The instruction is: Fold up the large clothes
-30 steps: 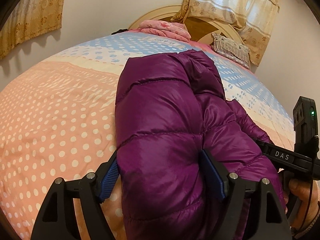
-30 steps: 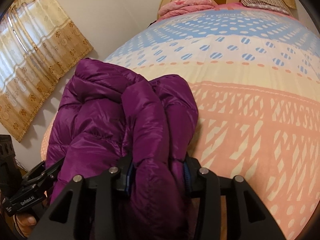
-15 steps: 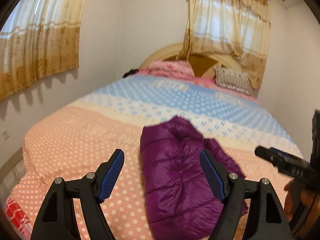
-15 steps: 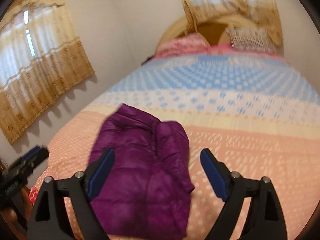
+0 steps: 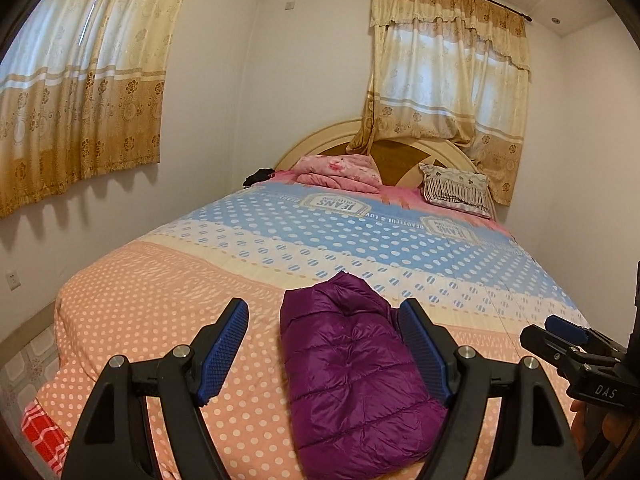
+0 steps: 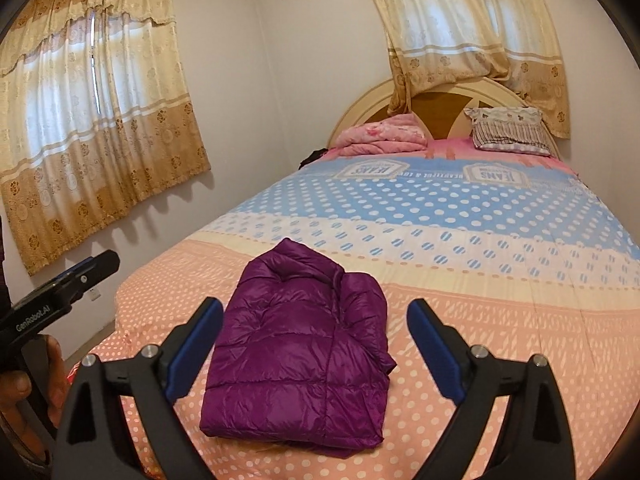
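From my left wrist, bed (image 5: 168, 312) with dotted peach-and-blue cover, curtained walls, pillow (image 5: 456, 194) by headboard, my left gripper (image 5: 324, 344) gaping empty above folded purple jacket (image 5: 356, 384), from my right wrist, right gripper (image 6: 316, 344) just spread wide, jacket lying free below.

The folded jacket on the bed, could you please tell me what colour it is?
Glossy purple jacket, quilted; clearest in the right wrist view.

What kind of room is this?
It looks like a bedroom. There is a big bed with a pillow by its headboard, and curtains hang over the windows.
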`<state>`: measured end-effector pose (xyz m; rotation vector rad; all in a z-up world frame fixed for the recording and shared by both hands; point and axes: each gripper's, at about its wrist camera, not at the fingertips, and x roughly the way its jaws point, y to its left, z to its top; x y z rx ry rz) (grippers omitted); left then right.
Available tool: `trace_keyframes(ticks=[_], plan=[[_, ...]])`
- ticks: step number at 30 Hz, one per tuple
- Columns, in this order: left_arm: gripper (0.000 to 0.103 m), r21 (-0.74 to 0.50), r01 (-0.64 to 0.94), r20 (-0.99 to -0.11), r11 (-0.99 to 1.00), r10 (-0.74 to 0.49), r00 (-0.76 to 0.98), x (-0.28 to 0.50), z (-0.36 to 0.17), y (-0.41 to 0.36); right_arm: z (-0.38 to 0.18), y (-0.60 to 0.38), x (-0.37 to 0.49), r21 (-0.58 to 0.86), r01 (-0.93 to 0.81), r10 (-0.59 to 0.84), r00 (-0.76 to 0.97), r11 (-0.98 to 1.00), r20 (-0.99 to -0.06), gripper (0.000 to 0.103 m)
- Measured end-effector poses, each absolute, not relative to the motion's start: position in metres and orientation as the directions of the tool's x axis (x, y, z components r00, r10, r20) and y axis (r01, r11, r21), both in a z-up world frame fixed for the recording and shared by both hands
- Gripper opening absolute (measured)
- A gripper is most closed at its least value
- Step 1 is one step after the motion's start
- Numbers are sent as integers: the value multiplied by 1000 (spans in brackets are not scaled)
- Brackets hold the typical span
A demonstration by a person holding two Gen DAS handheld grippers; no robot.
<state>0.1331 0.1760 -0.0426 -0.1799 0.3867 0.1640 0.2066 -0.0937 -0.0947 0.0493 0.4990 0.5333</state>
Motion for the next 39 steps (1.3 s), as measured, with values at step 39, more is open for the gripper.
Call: trace_keyframes(ticks=[39], plan=[[78, -142, -200, -412, 969, 126, 902, 137, -55, 176, -106, -100, 202, 190, -495, 522, 717, 848, -462, 95]])
